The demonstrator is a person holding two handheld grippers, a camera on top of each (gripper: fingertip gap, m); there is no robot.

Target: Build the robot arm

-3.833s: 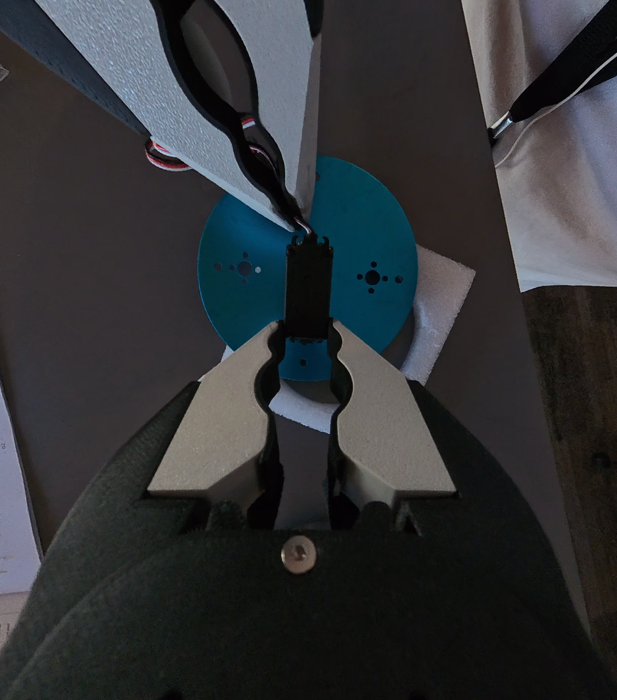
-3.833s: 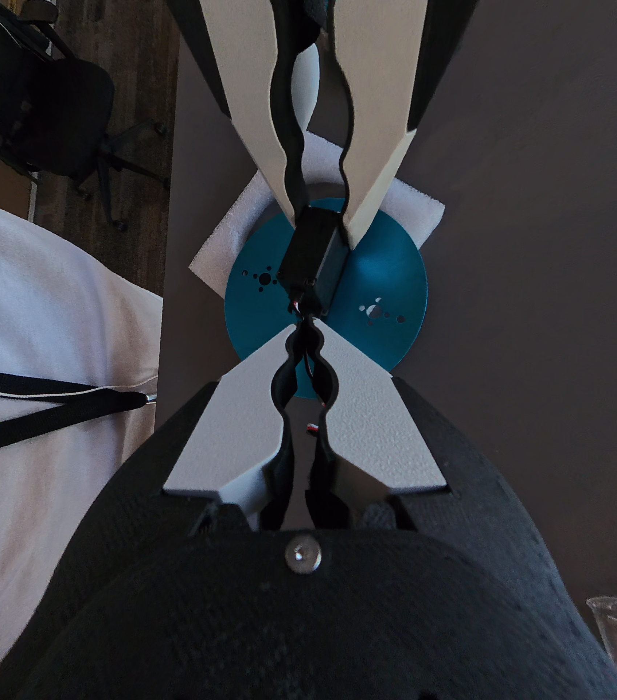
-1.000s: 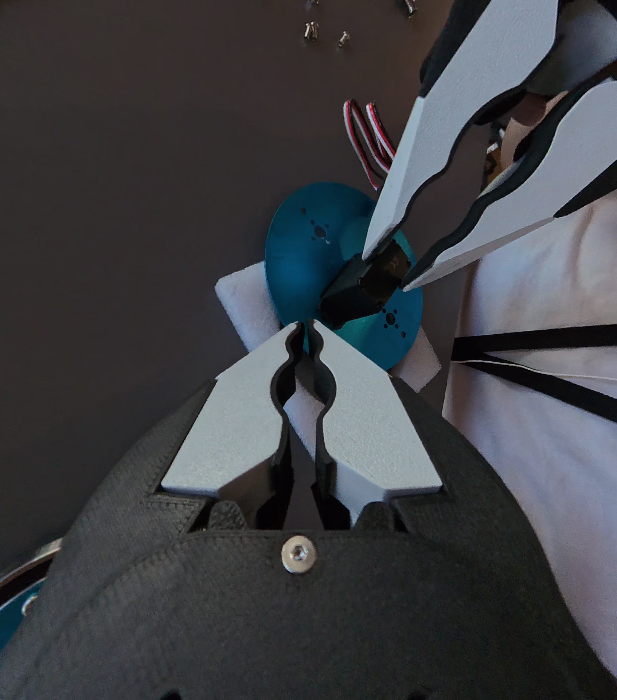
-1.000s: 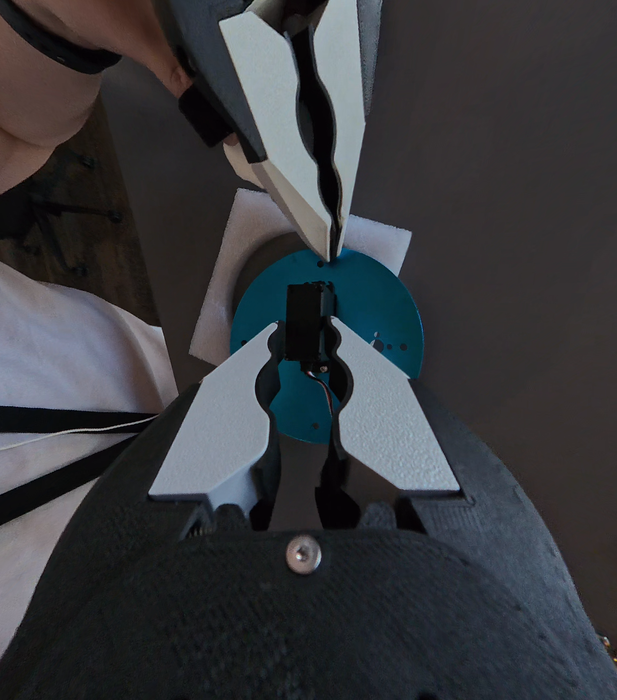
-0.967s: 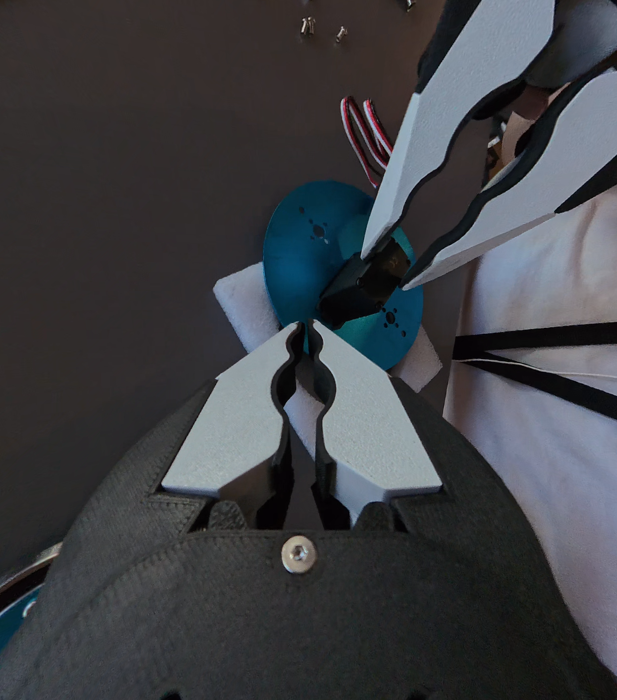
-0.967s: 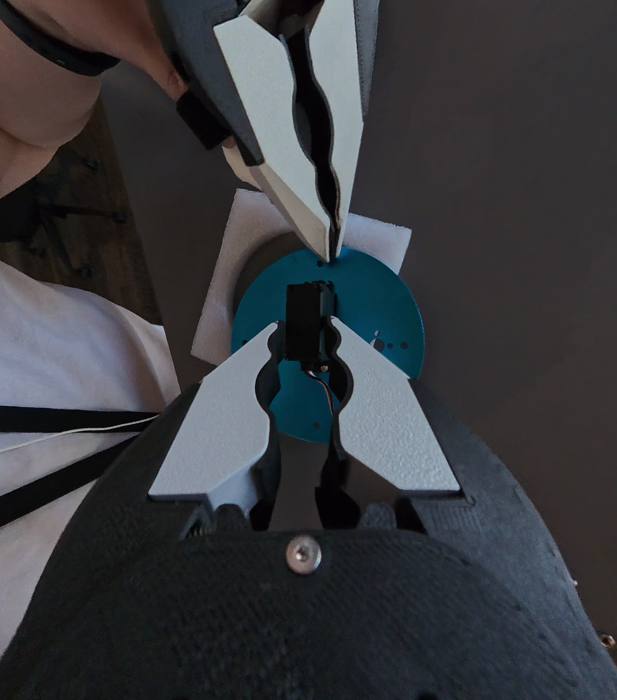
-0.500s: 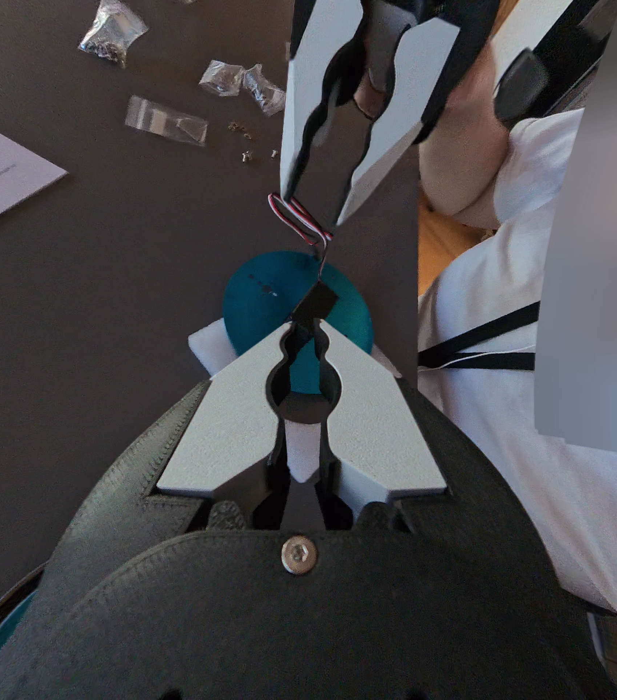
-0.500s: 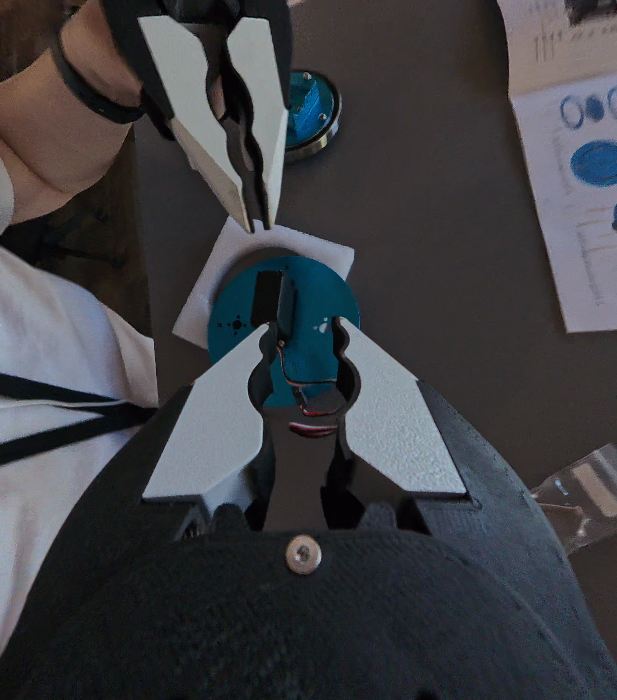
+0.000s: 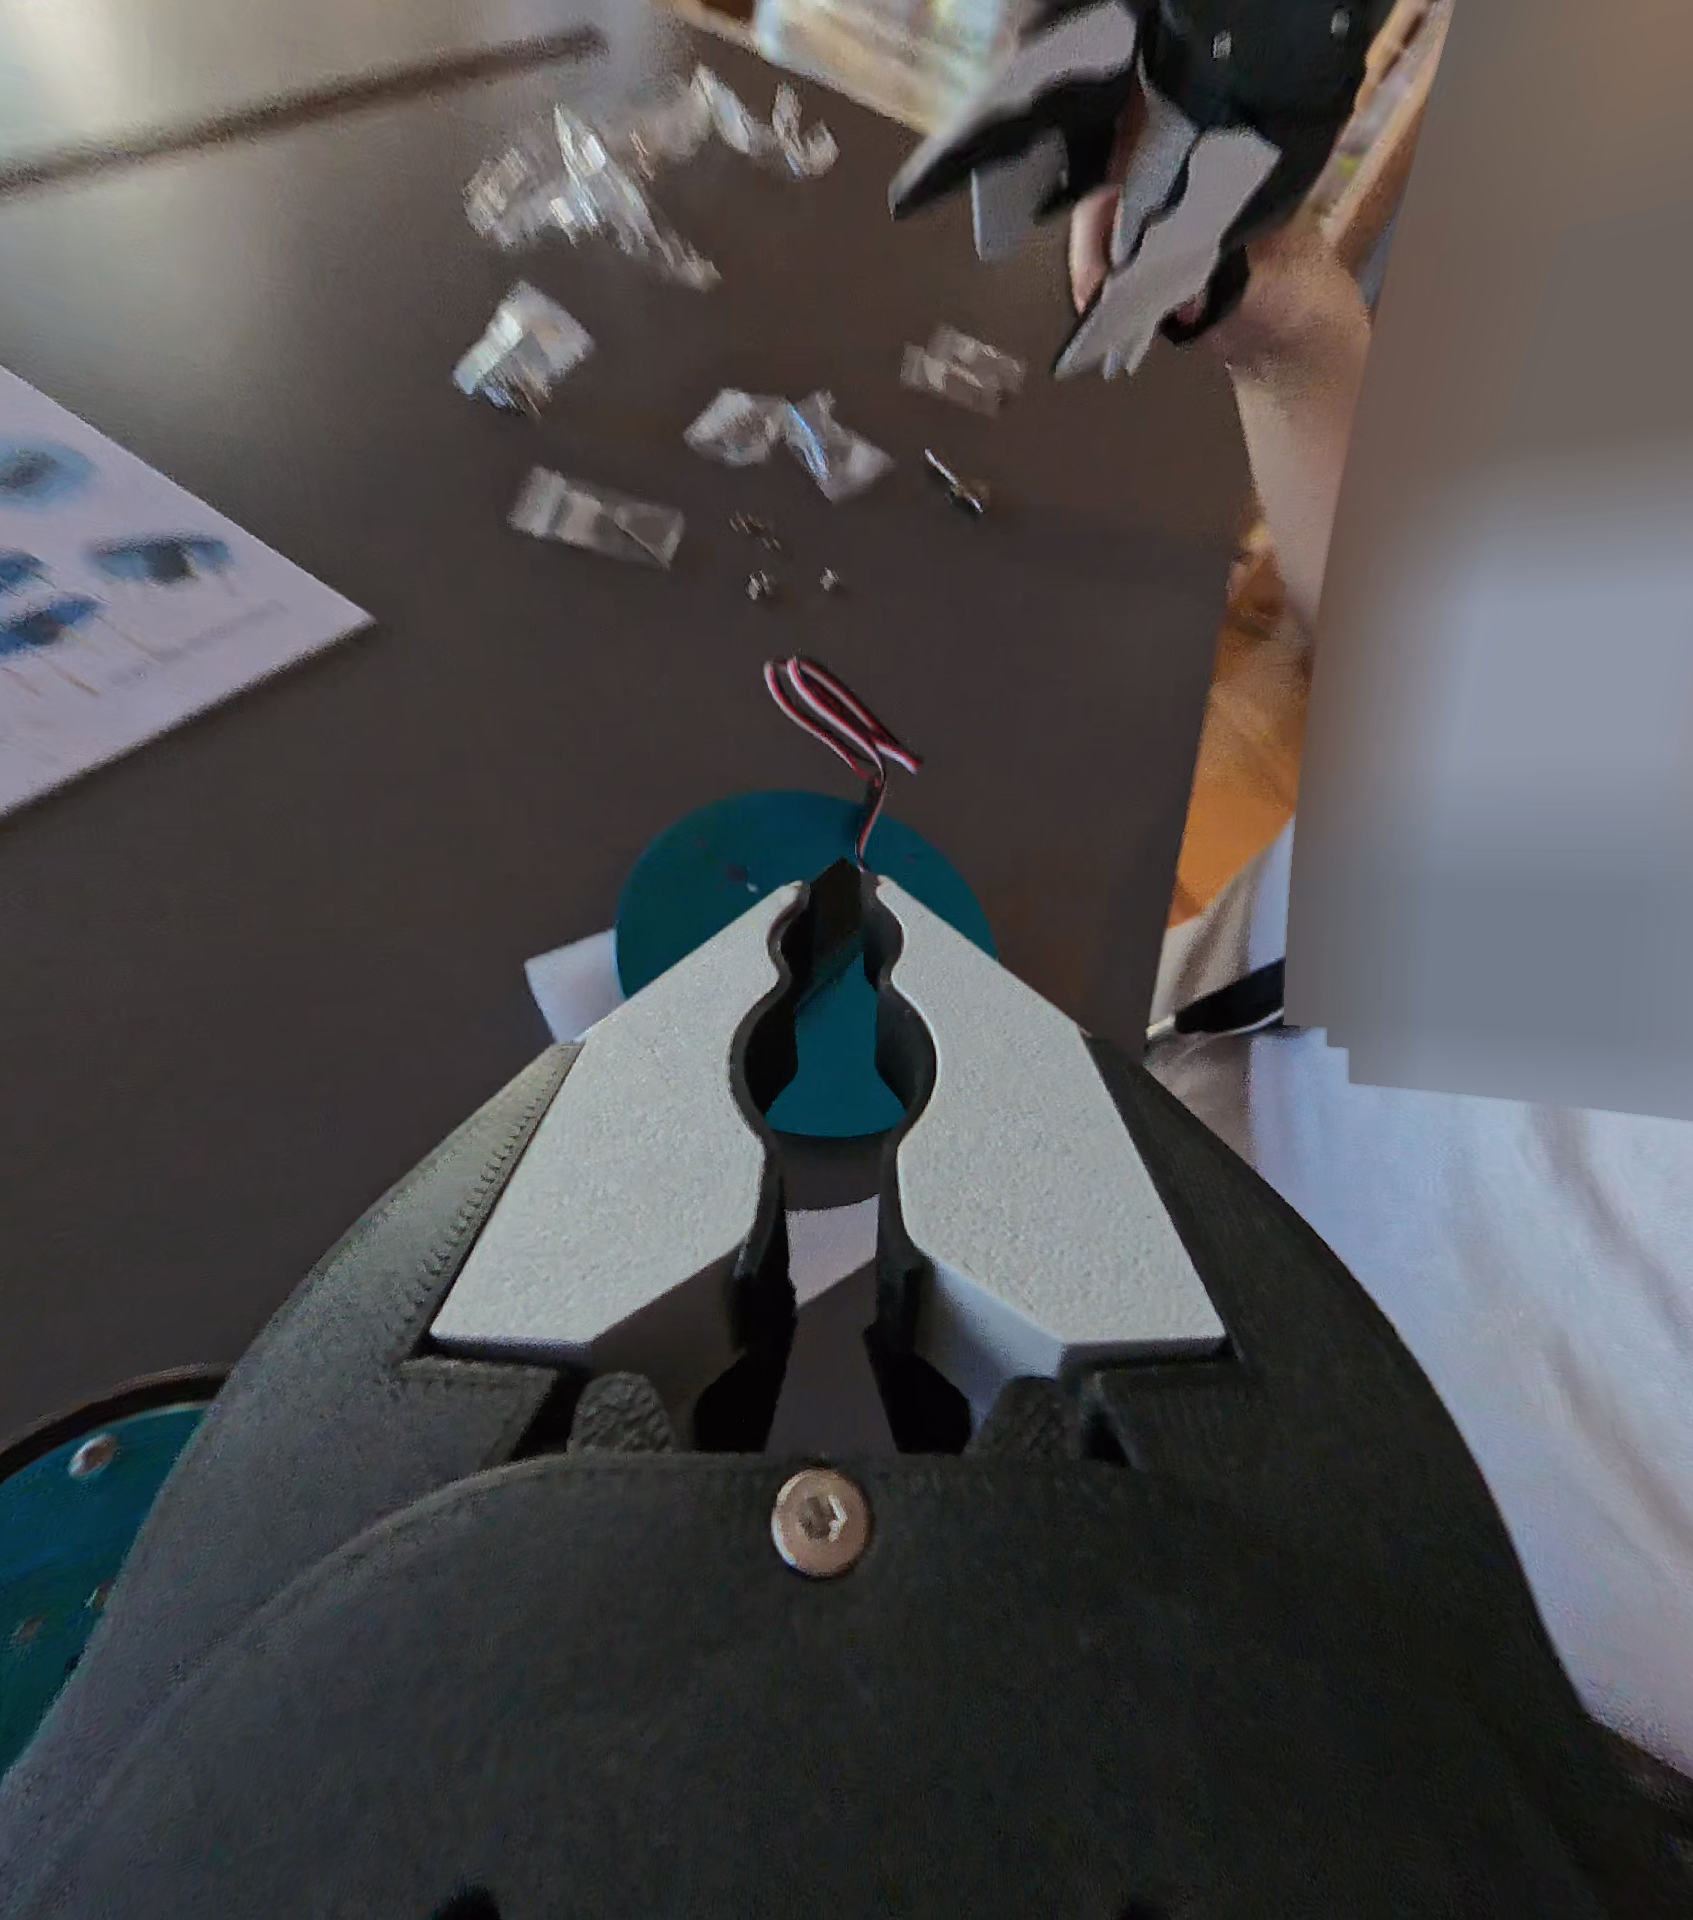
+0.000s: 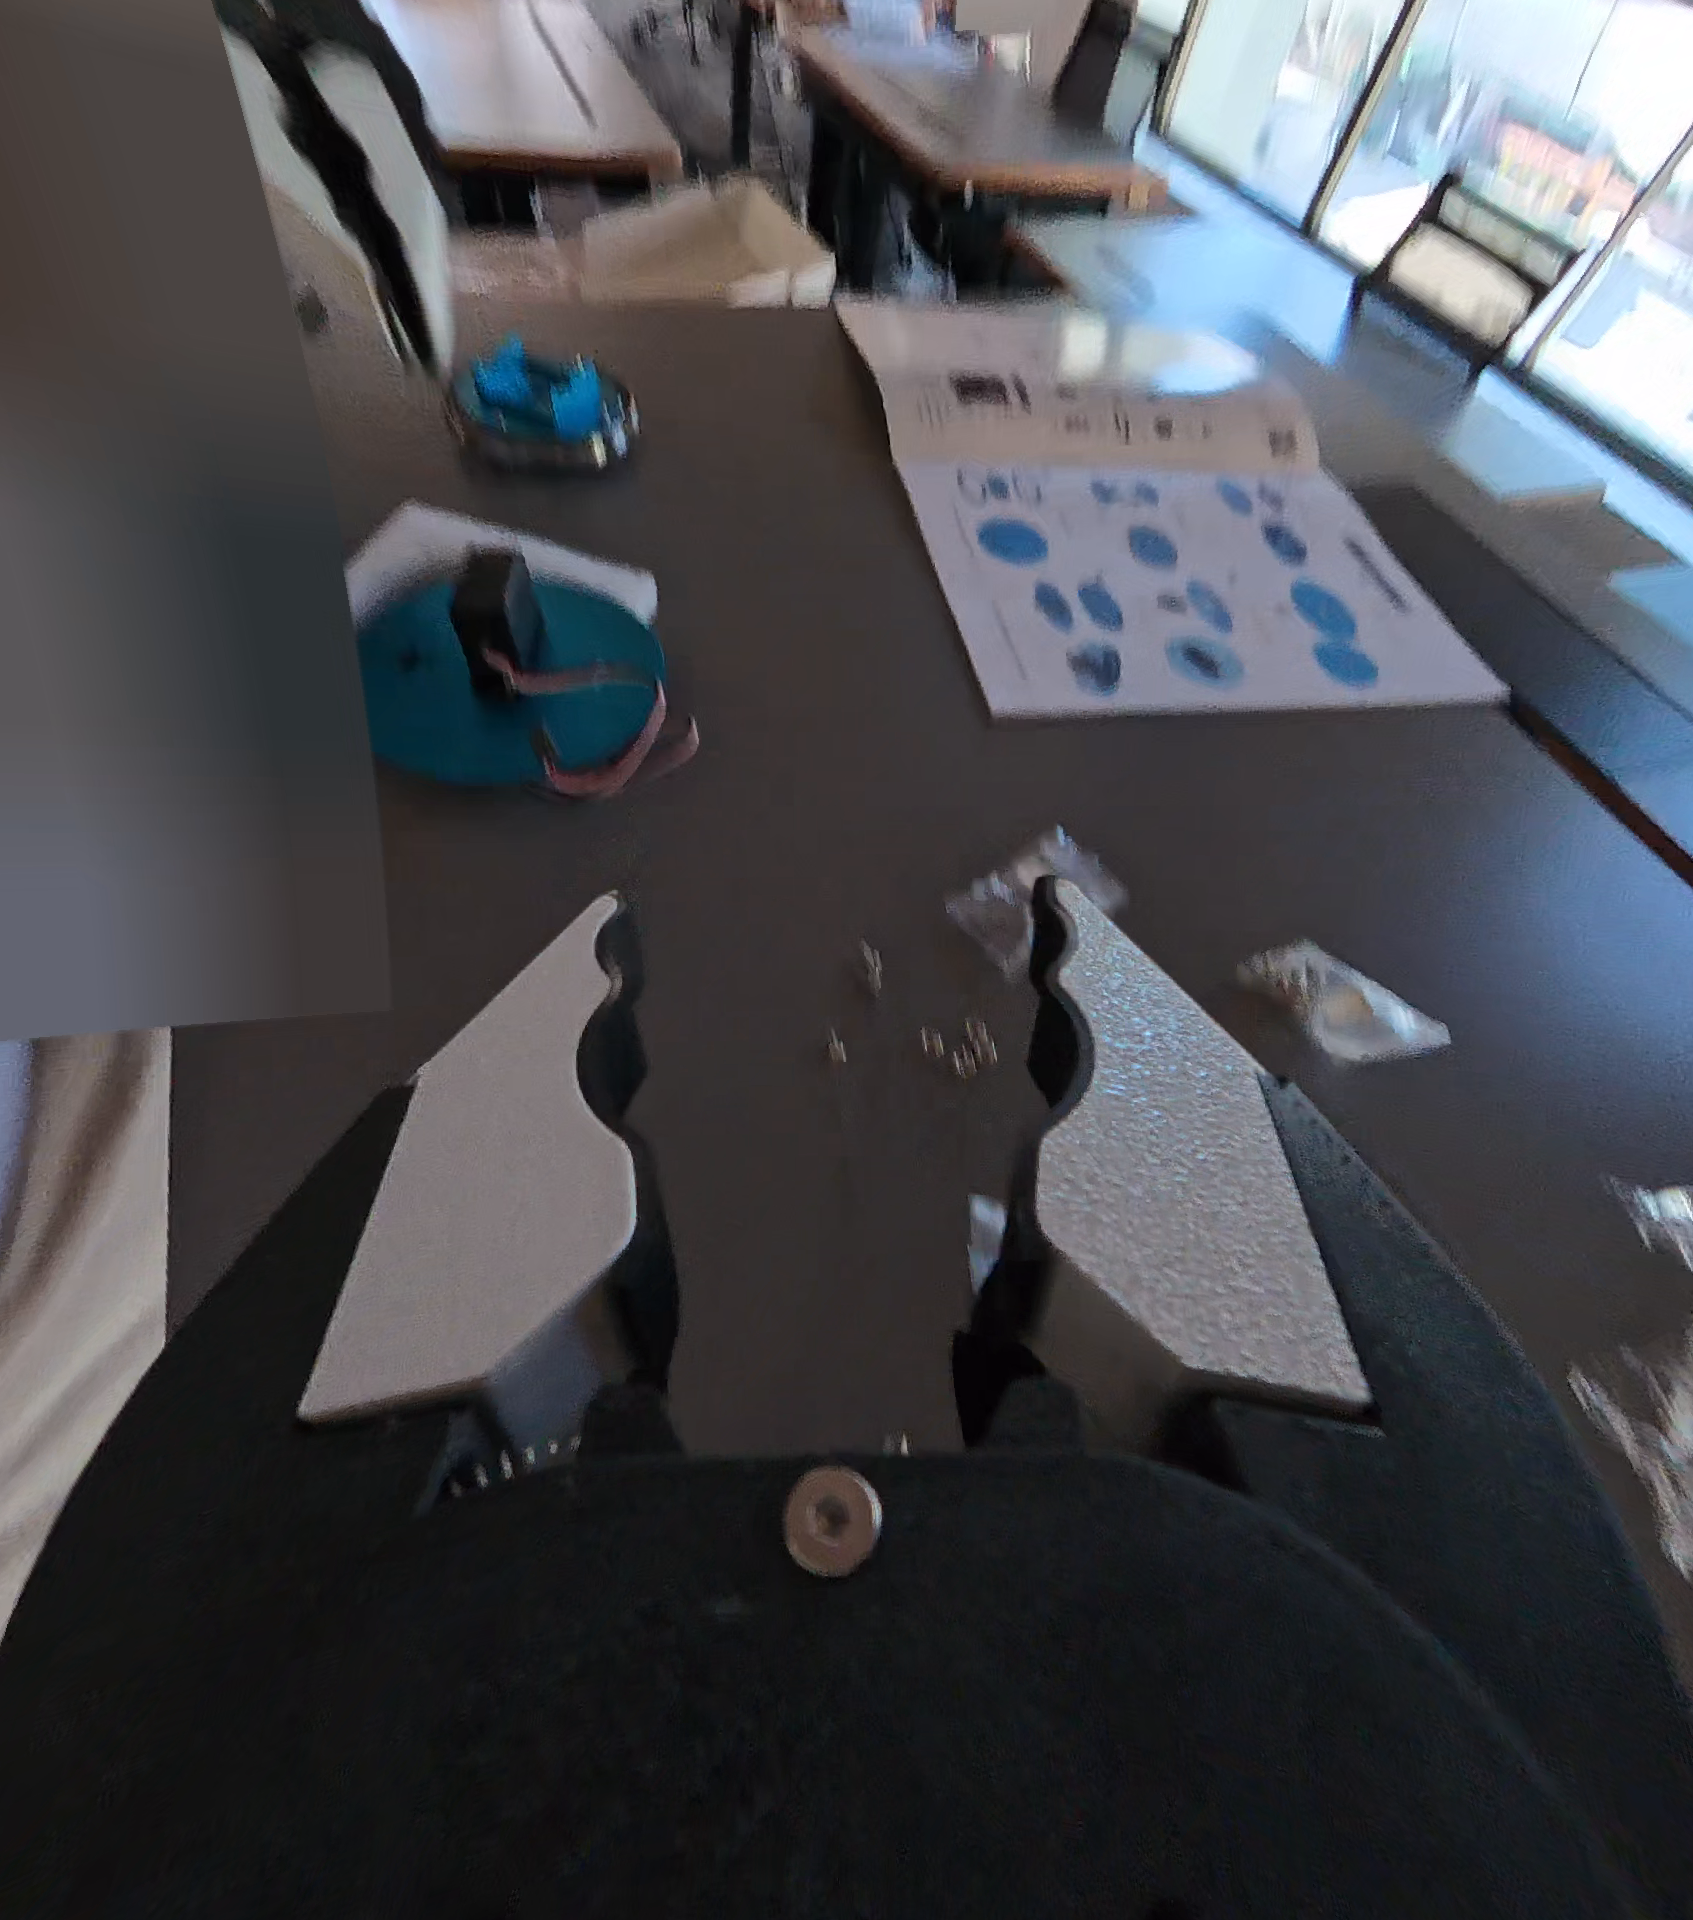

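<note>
Right gripper (image 10: 826,914) — spread, empty, withdrawn over loose screws (image 10: 956,1044). Left gripper (image 9: 840,883) — jaws part-spread about servo (image 9: 834,914), grip unclear; servo stood on blue disc (image 9: 717,883).

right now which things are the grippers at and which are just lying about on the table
At the grippers: left gripper, slightly open, nearest black servo on teal disc; right gripper, open, over loose screws.
Lying about: printed sheet, plastic bags, blue round assembly, white foam pad under the disc.

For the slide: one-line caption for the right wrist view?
Open right claw above loose screws; black servo upright on blue disc.
</note>
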